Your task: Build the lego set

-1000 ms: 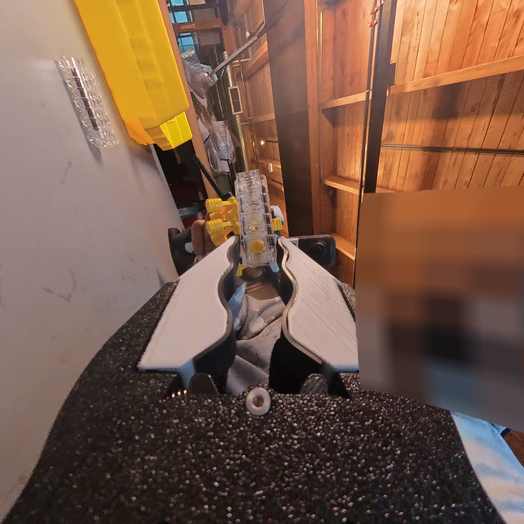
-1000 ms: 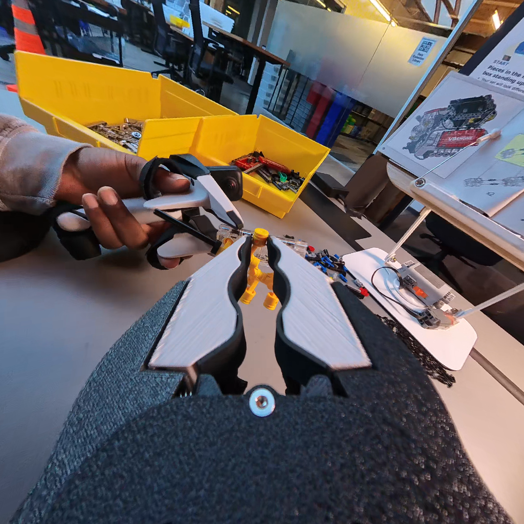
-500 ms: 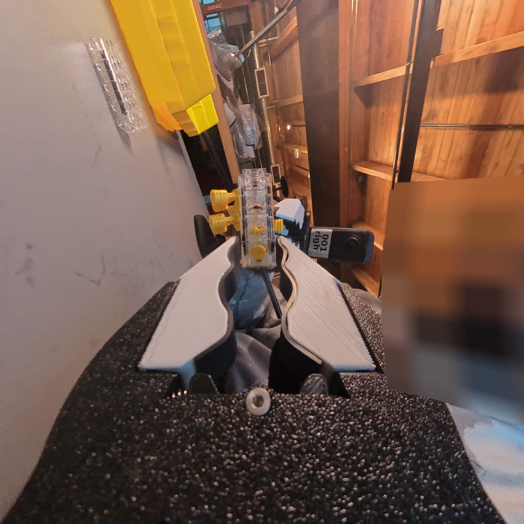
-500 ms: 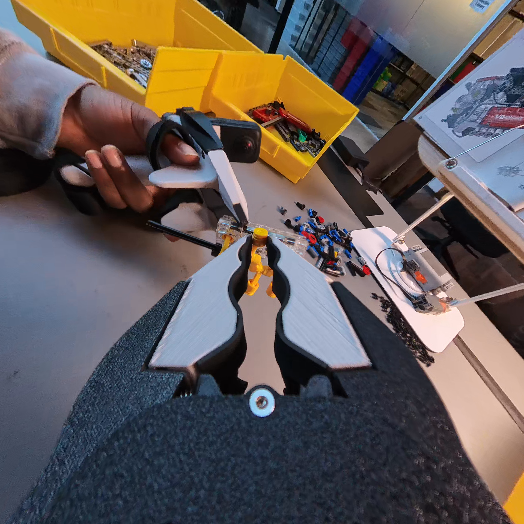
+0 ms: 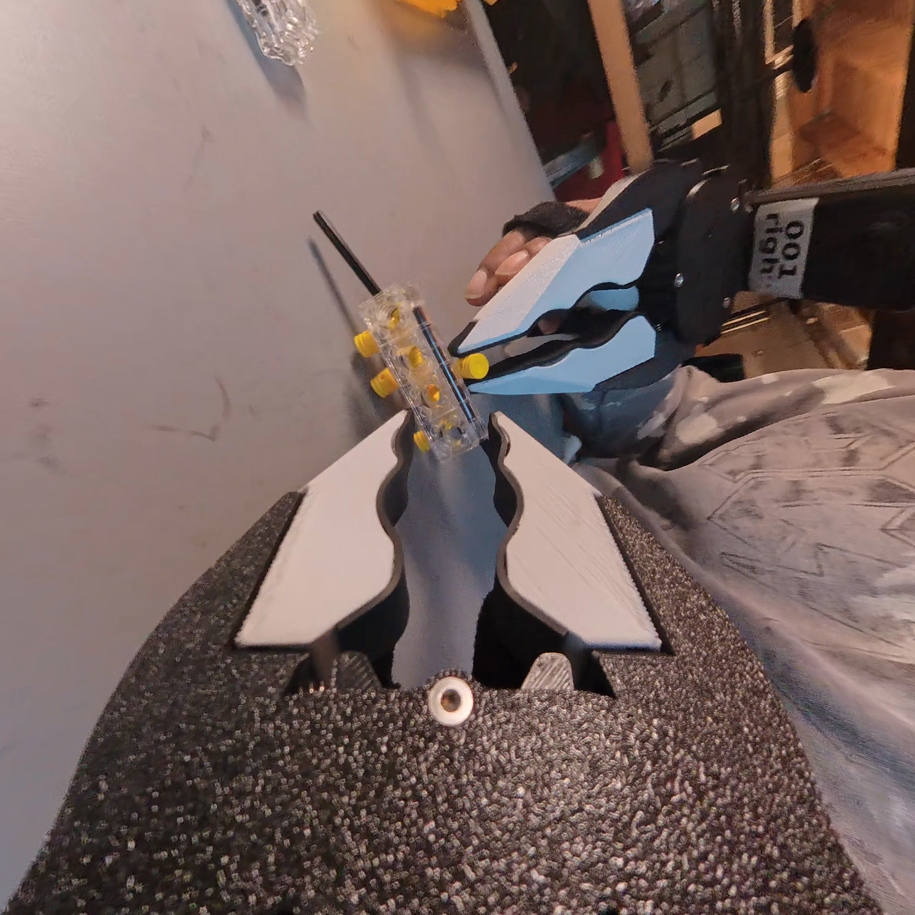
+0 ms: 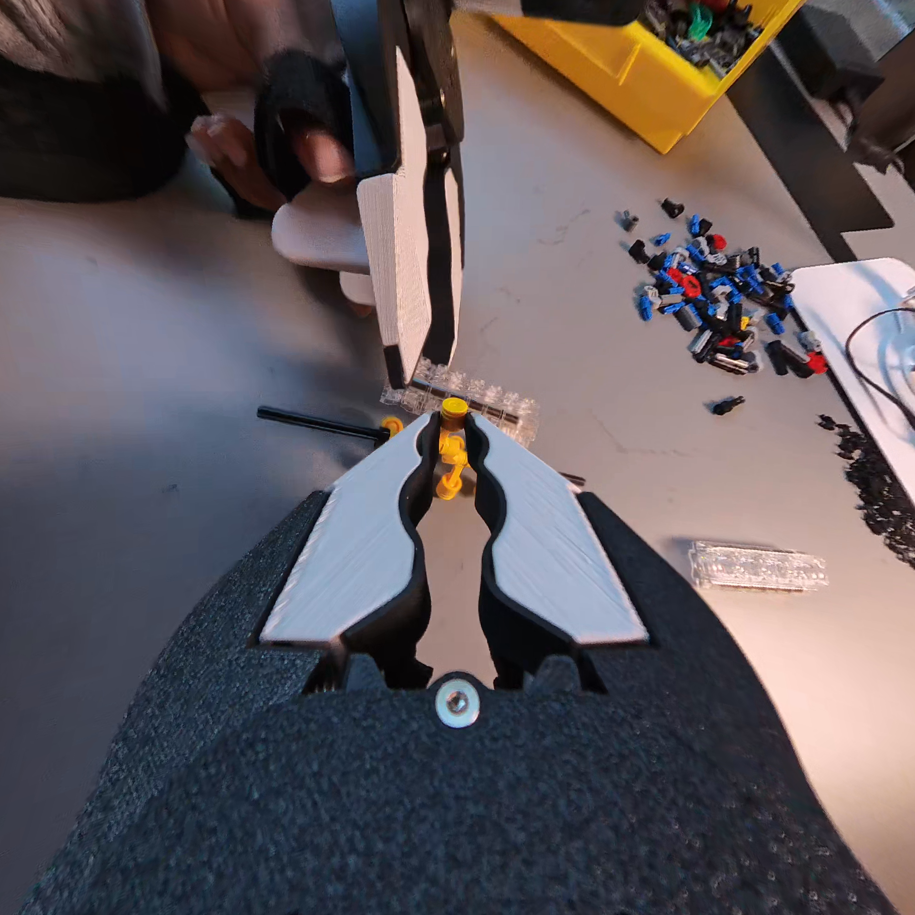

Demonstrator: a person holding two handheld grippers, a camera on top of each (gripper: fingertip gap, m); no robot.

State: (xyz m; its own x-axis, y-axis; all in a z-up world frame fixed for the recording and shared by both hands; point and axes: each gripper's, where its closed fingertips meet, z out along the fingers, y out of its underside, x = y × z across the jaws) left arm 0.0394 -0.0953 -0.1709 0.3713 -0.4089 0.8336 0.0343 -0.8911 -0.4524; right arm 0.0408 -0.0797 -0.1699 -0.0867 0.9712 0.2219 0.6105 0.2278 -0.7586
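Note:
A clear brick block [image 5: 421, 376] with yellow pistons [image 5: 383, 381] and a black axle [image 5: 346, 257] through it sits tilted between my left gripper's [image 5: 450, 426] tips, which are shut on its end. In the right wrist view the left gripper [image 6: 421, 366] comes down from above onto the block [image 6: 495, 406], low over the grey table [image 6: 544, 247]. My right gripper [image 6: 453, 421] is shut on a yellow piston [image 6: 454, 407] at the block's side. It shows in the left wrist view [image 5: 463, 369] from the right, pinching that piston [image 5: 470, 366].
A second clear block [image 6: 757, 564] lies on the table to the right. A pile of small blue, black and red pieces [image 6: 718, 297] lies beyond it. A yellow bin [image 6: 619, 64], a white plate with a cable [image 6: 866, 322] and black bits [image 6: 876, 495] stand further right. Less than 4 cm separates the two grippers' tips.
Both grippers have tipped down towards the table and the block now sits lower and tilted. The left gripper now reaches from above. Both grips still hold.

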